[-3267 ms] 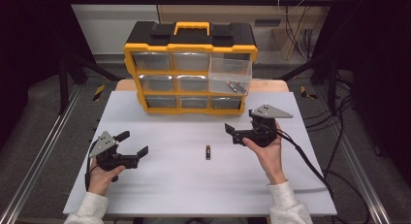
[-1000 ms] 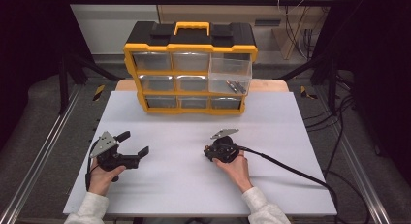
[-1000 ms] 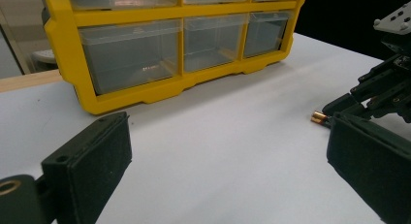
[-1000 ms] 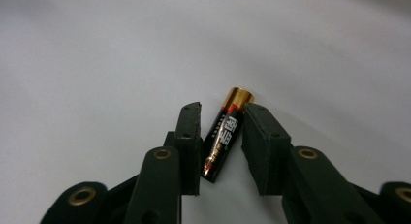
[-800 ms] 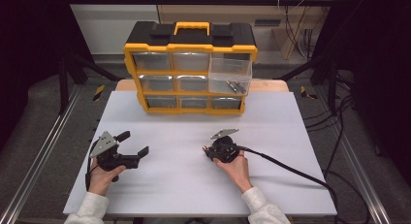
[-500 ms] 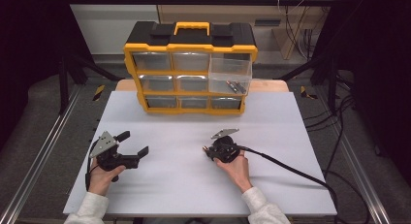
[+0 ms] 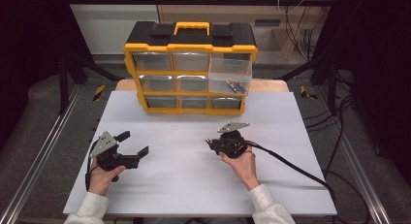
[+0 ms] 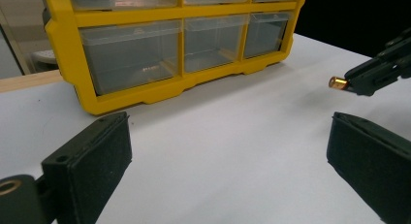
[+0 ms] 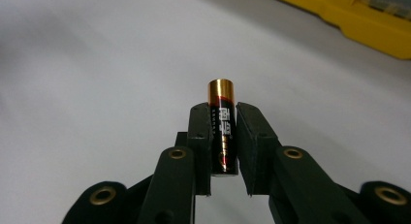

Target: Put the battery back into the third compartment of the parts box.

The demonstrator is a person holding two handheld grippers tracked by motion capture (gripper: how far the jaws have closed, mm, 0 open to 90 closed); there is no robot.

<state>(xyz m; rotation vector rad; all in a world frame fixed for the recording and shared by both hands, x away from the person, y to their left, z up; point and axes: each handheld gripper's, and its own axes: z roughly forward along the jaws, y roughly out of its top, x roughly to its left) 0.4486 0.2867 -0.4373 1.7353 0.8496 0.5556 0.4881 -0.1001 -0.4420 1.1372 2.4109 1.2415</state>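
Note:
A black AA battery with a gold end (image 9: pixel 222 132) stands upright between the pads of my right gripper (image 9: pixel 223 112), which is shut on it. In the high view the right gripper (image 7: pixel 212 145) hovers just above the middle of the white table (image 7: pixel 194 195), with the battery's gold tip (image 7: pixel 208 142) poking out to the left. My left gripper (image 7: pixel 134 142) rests at the table's left, open, with nothing between its fingers. In the left gripper view its jaws (image 8: pixel 228 175) stand wide apart, and the battery tip (image 8: pixel 338 82) shows at the far right.
A yellow and black drawer organiser (image 7: pixel 190 71) stands at the table's far edge. Its top right clear drawer (image 7: pixel 231 73) is pulled out, with batteries (image 7: pixel 233 86) lying inside. The right gripper's cable (image 7: pixel 291 166) trails off to the right.
The right gripper came from the back right to the battery lying mid-table, shut on it and has lifted it slightly. The left gripper has not moved.

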